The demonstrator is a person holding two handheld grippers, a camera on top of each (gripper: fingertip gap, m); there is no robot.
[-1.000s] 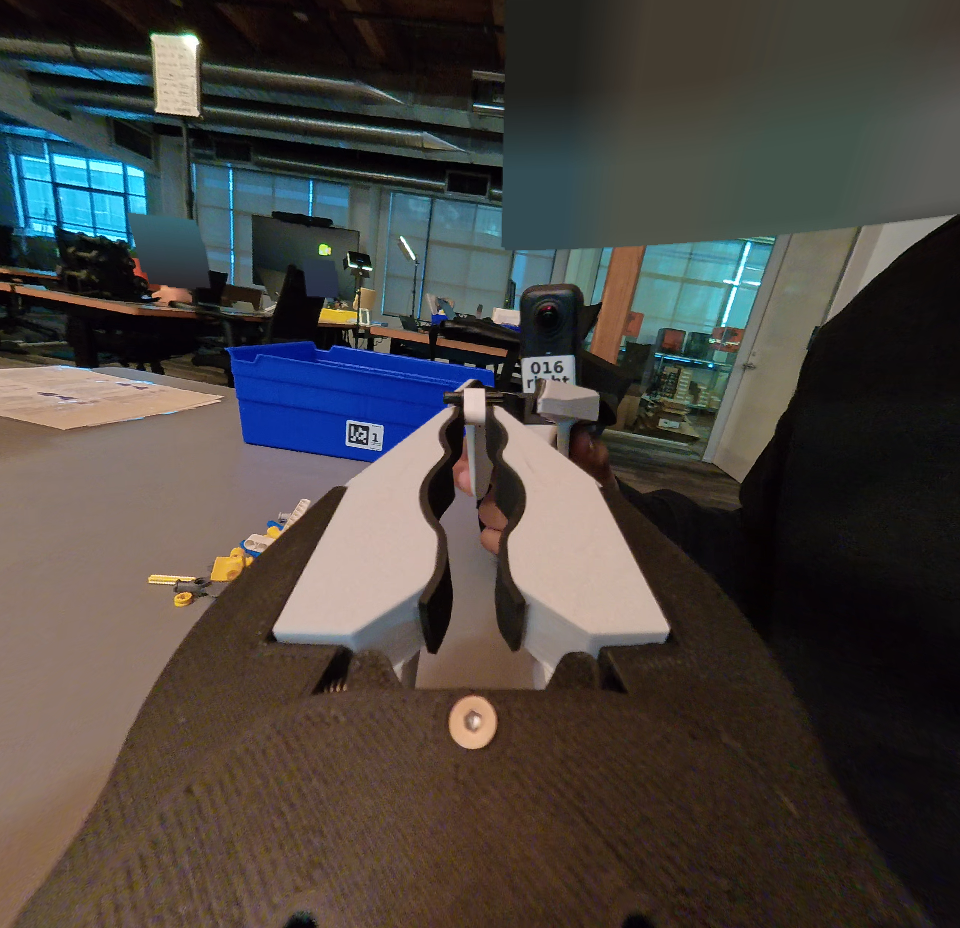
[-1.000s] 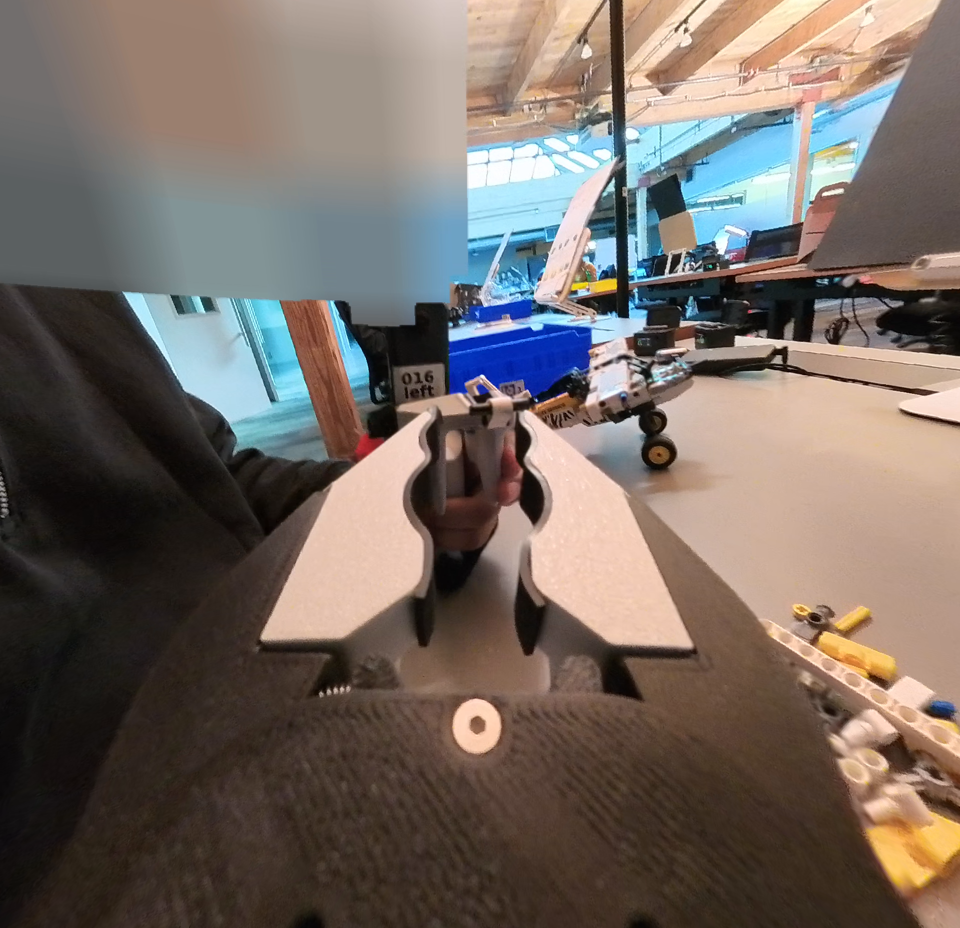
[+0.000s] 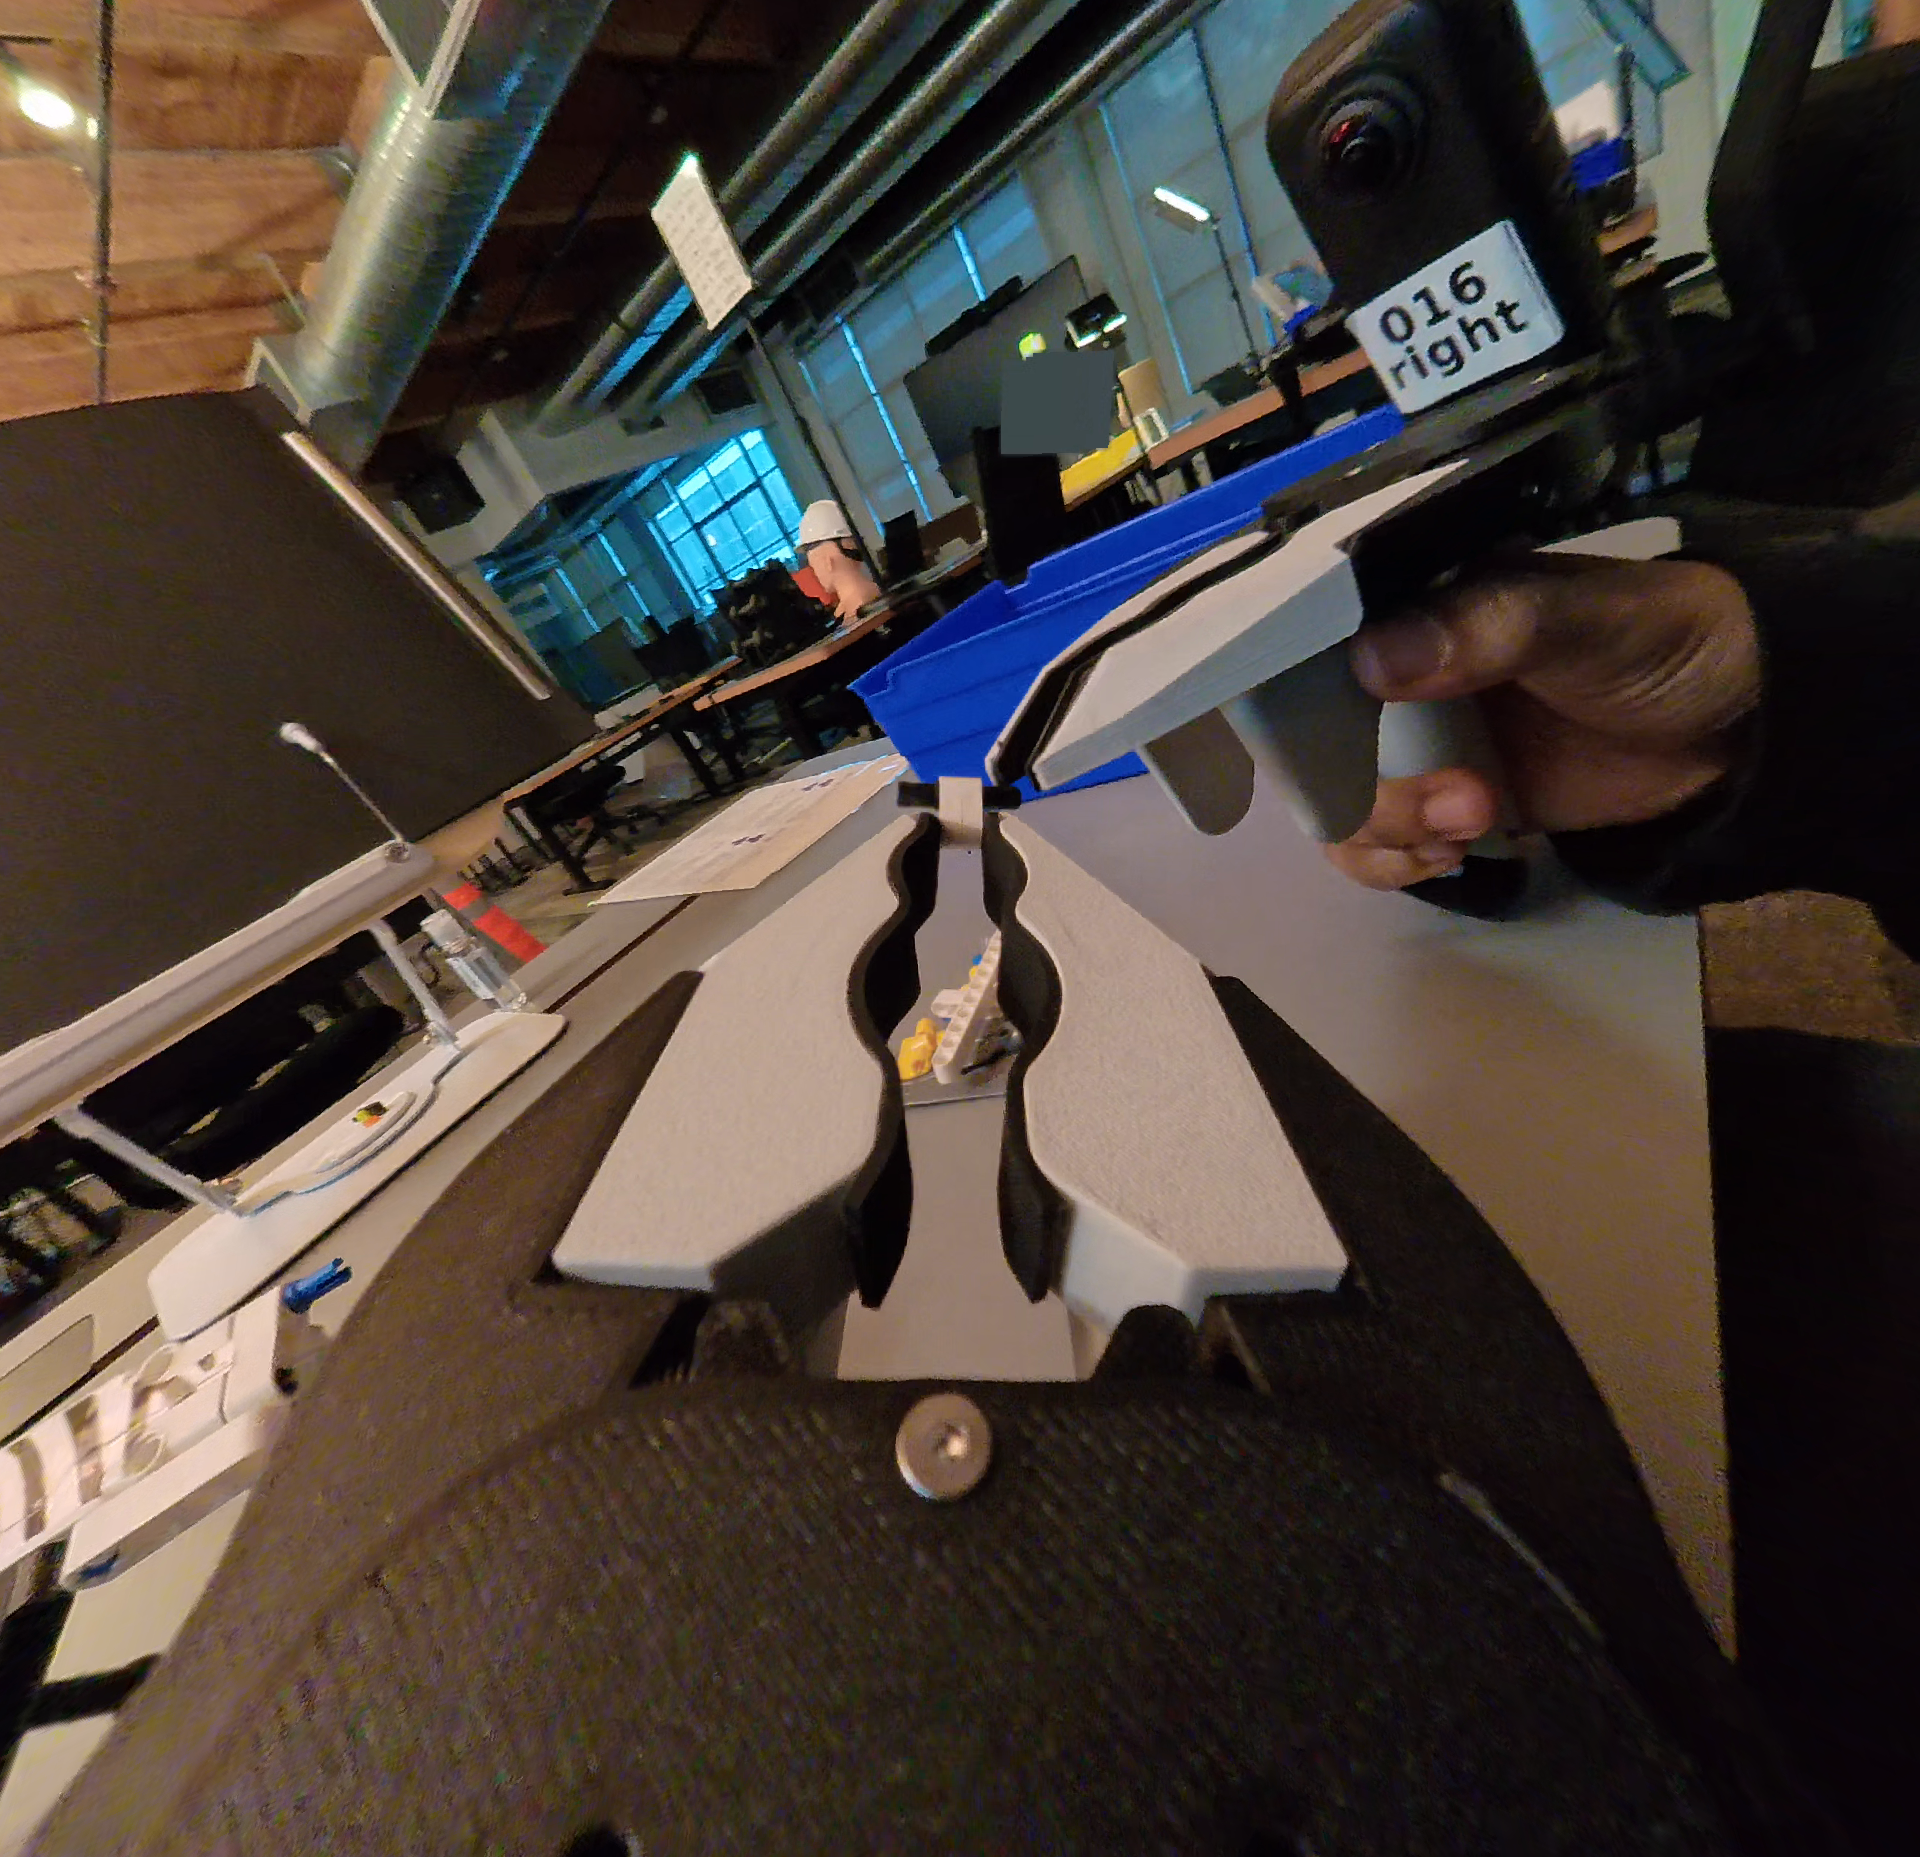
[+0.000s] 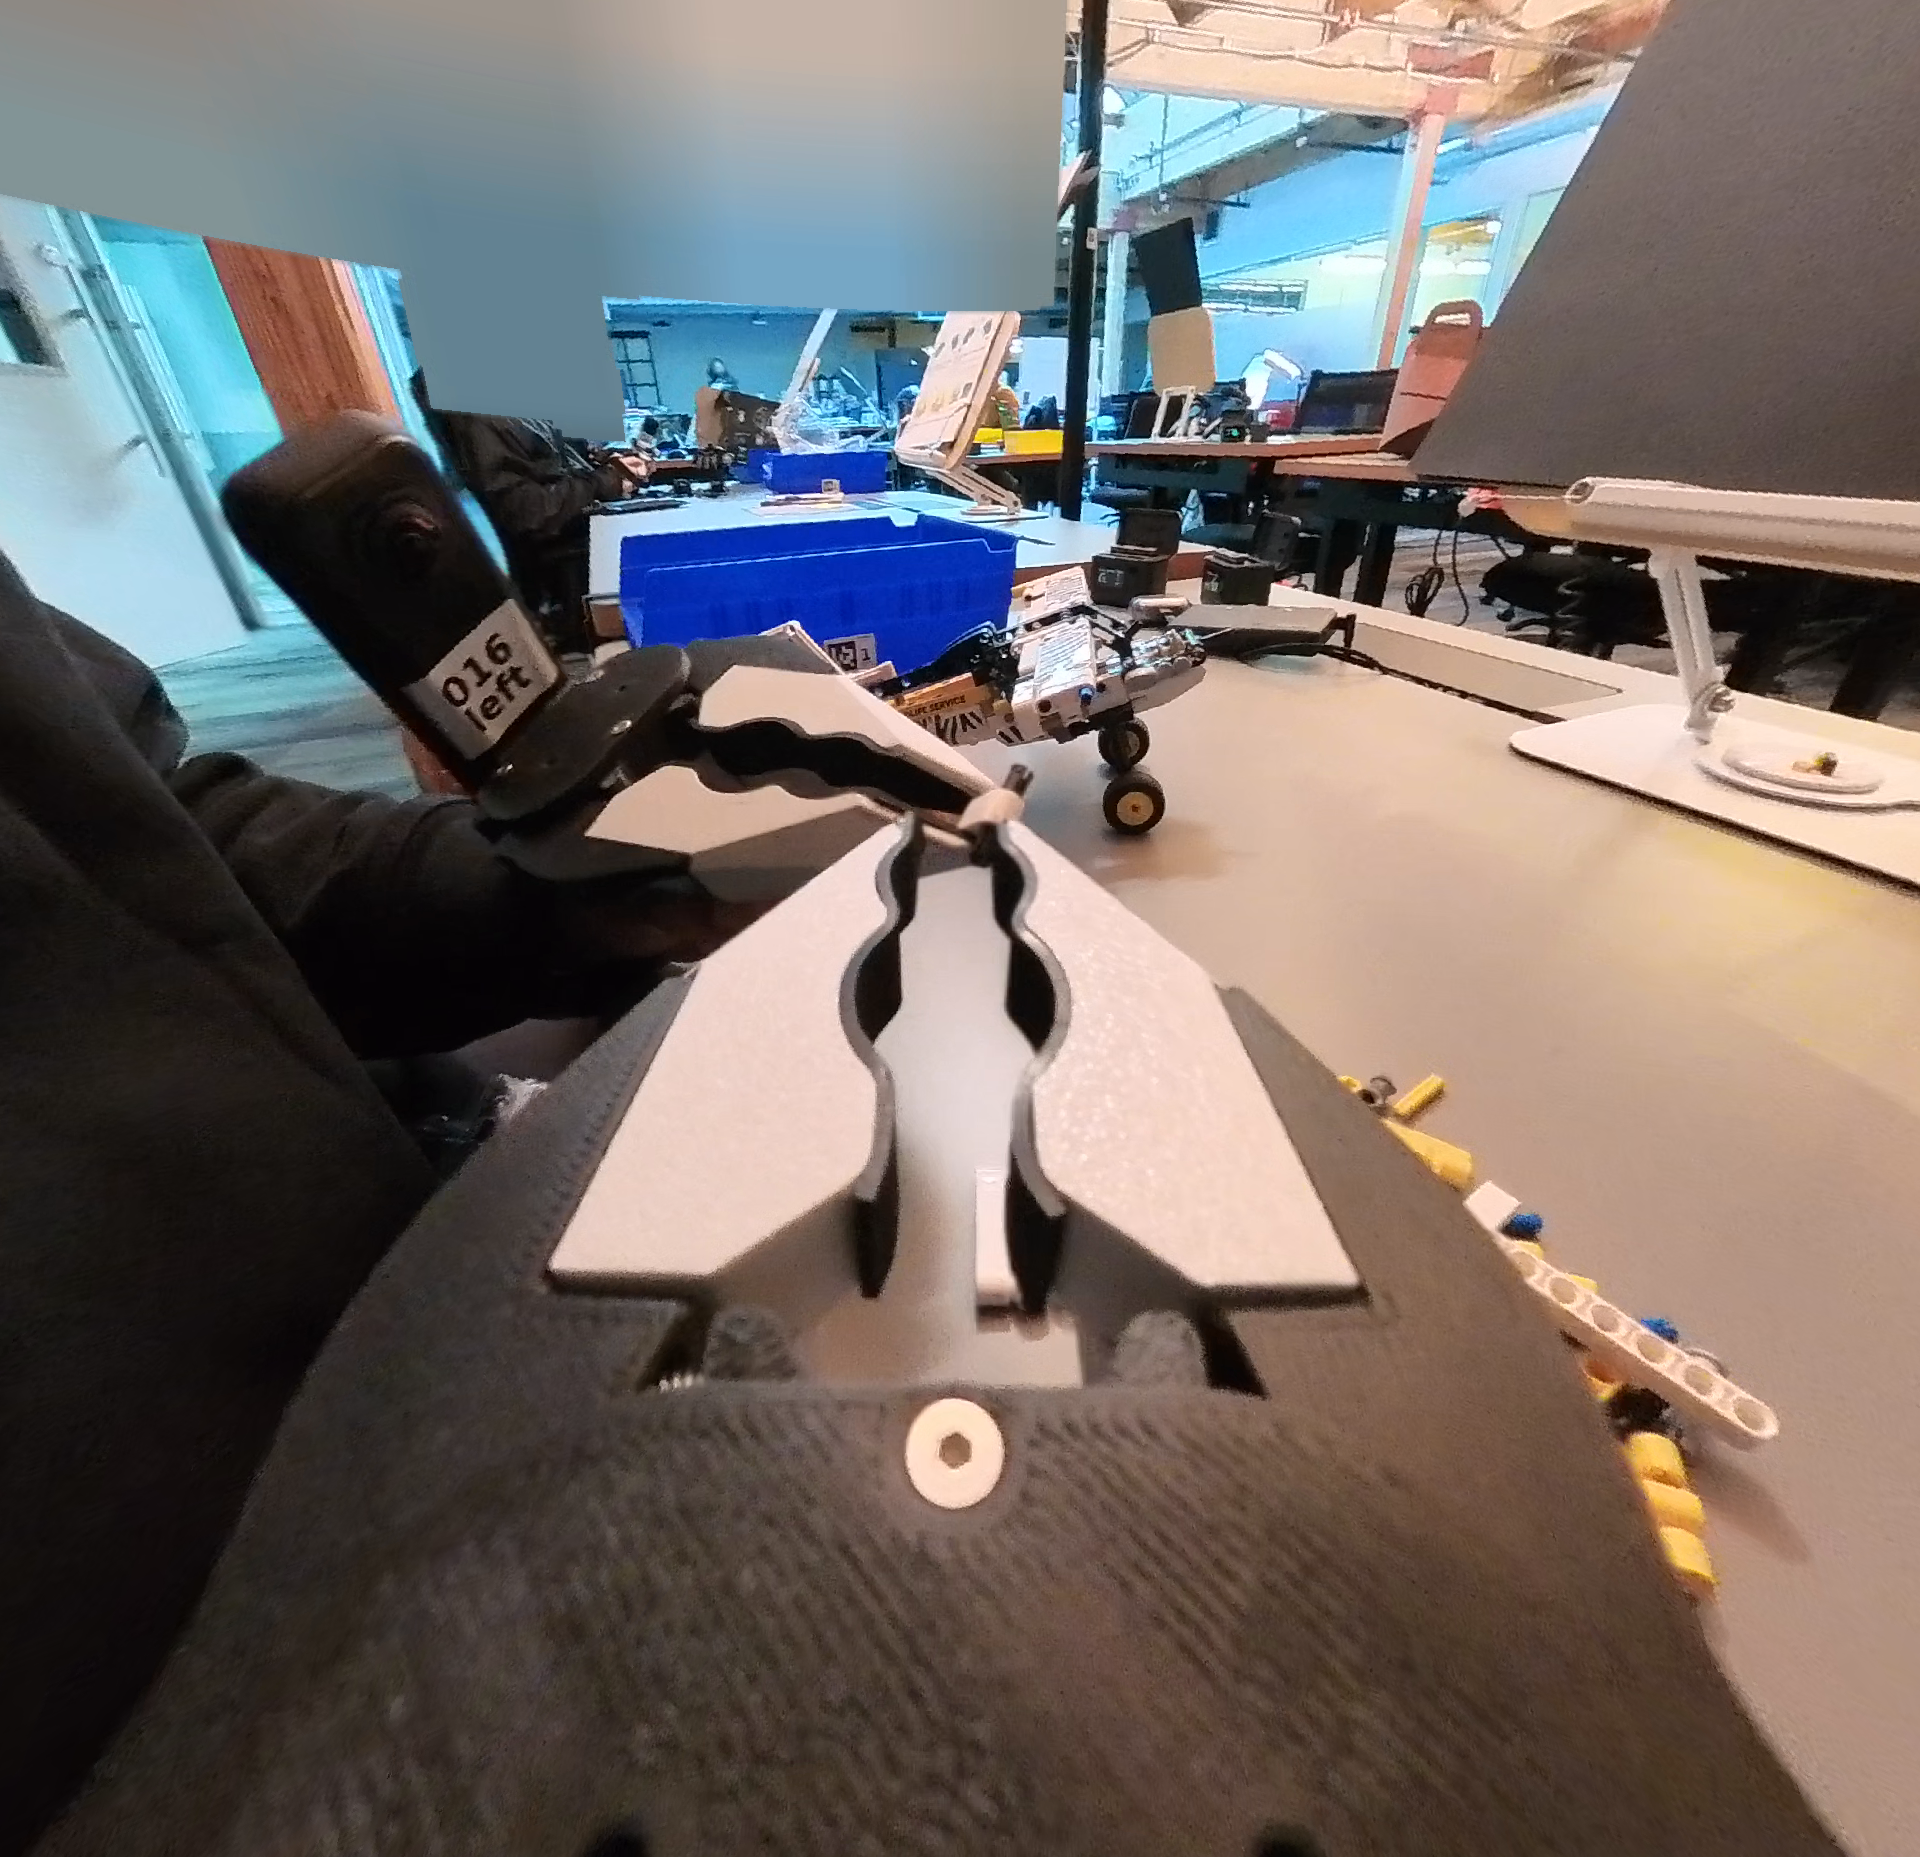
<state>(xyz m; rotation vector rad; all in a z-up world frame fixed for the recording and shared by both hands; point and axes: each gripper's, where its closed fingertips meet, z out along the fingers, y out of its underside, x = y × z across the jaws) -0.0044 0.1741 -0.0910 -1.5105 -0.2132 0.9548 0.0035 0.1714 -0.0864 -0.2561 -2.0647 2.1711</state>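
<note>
1. We see a grey counter (image 4: 1455,924) carrying a blue bin (image 4: 810,581) and a toy brick vehicle (image 4: 1081,675).
2. Our left hand-held gripper (image 3: 958,815) pinches a small white brick piece (image 3: 958,805) with a black pin through it.
3. Our right hand-held gripper (image 4: 951,836), narrowly open, has its tips around the pin's end; whether it grips we cannot tell.
4. Loose yellow and white bricks (image 4: 1621,1371) lie beside it.

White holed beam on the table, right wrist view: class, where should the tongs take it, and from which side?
Probably across its narrow width at the near end, from above: the white beam lies flat on the table, long and thin, and yellow pieces crowd its left edge.
</note>
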